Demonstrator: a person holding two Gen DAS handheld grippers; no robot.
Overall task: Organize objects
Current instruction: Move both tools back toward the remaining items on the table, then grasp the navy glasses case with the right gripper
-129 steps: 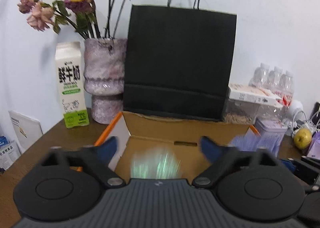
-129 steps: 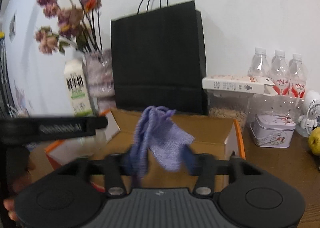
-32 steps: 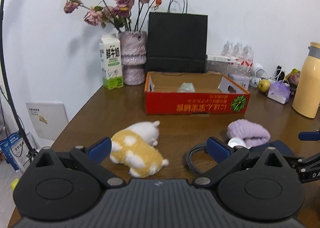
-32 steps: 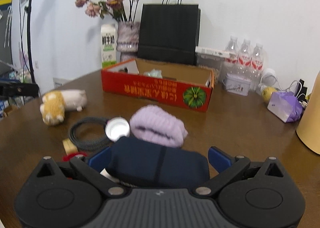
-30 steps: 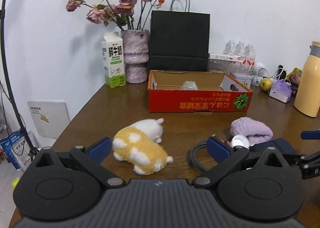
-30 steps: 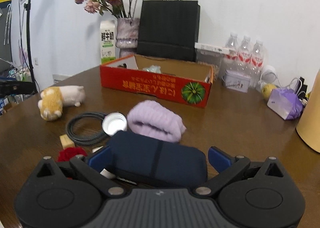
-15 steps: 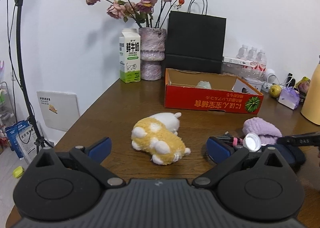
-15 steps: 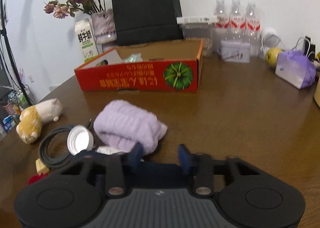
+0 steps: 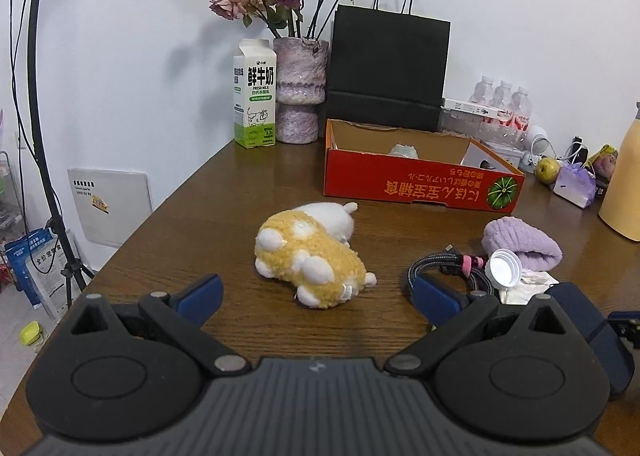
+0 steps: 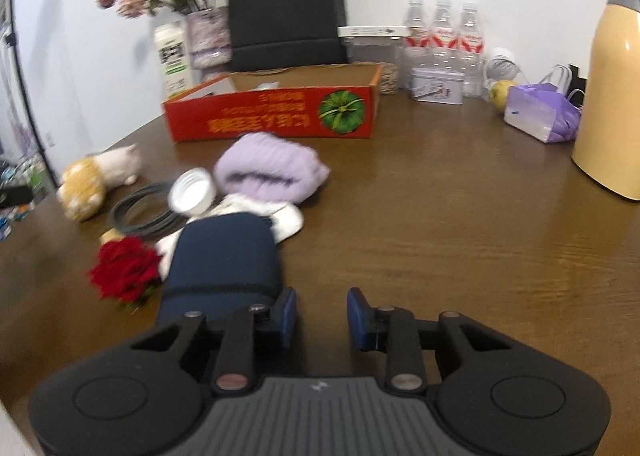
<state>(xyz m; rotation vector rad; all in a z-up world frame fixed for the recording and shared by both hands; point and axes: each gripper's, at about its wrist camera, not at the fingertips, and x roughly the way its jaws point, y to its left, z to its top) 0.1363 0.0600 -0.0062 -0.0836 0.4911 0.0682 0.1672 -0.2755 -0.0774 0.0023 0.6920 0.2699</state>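
Left tool (image 9: 318, 296): released, jaws wide apart, low over the bench (image 9: 224, 200); the yellow-and-white plush toy (image 9: 310, 252) lies on its side just ahead of the gap, untouched. Right tool (image 10: 322, 314): jaws have just been closing and stand narrow, unclenched, with only bare bench between them; the navy pouch (image 10: 224, 256) lies just outside the left finger, not gripped. Red cardboard box (image 10: 272, 116) sits farther back, beyond the lilac knit bundle (image 10: 270, 168).
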